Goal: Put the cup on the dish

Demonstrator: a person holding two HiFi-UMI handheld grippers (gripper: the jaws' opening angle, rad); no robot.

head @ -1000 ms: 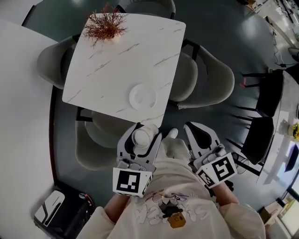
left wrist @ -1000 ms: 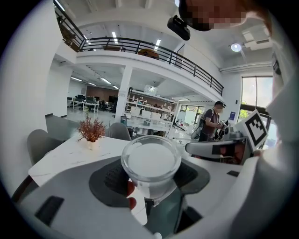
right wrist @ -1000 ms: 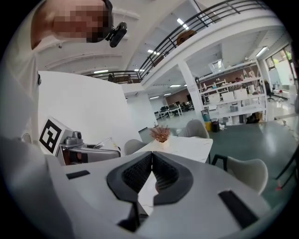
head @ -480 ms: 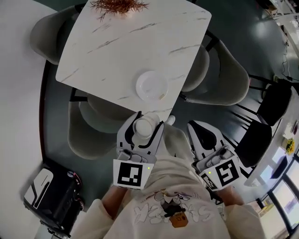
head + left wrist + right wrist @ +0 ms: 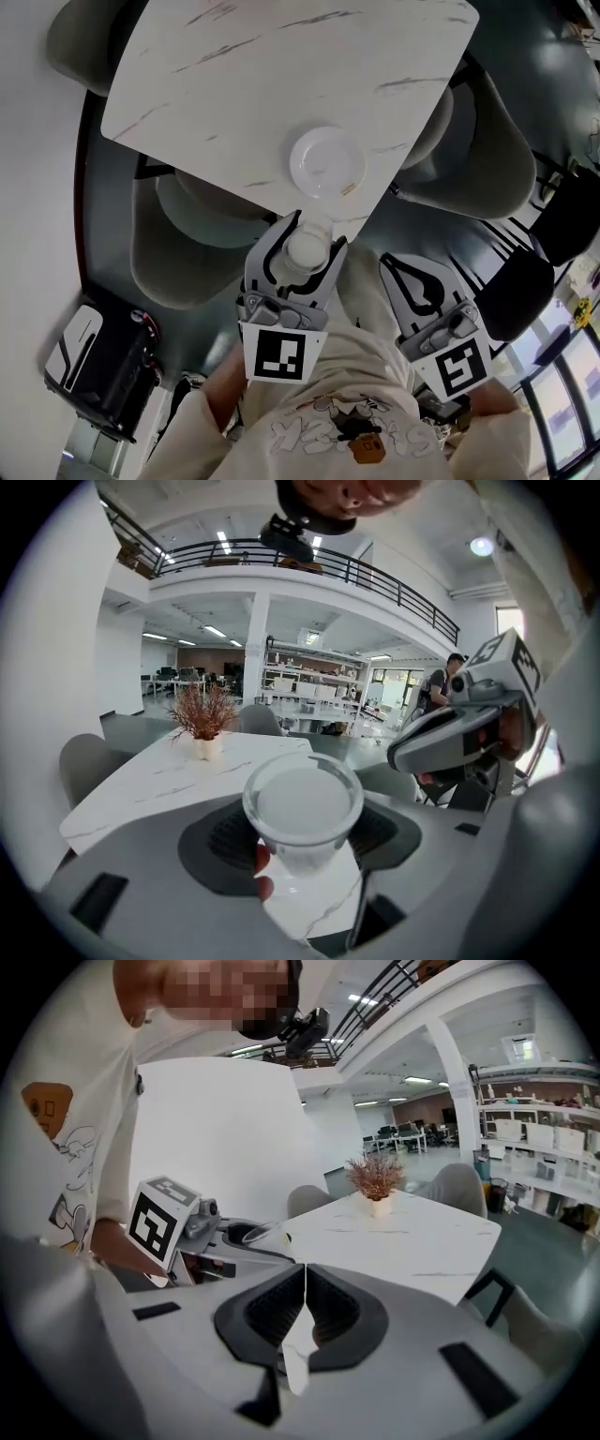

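Two grippers low in head view. Left gripper (image 5: 314,232): clamps clear round plastic cup (image 5: 307,248), at 6 o'clock from round white dish (image 5: 305,150) on white marbled table (image 5: 234,84). Right gripper (image 5: 389,264): jaws together, empty.

My head camera looks steeply down from above, taking in the near part of the counter (image 5: 234,84) and both grippers below it. The camera on my left gripper (image 5: 309,239) sits close behind its fingers (image 5: 141,874), so the cup (image 5: 302,808) fills the middle. It faces level across the counter to the plant (image 5: 202,714). The camera on my right gripper (image 5: 389,264) rides just as near its fingers (image 5: 187,1363), facing the same counter and plant from further right, with my left gripper at its left. All three share the counter.
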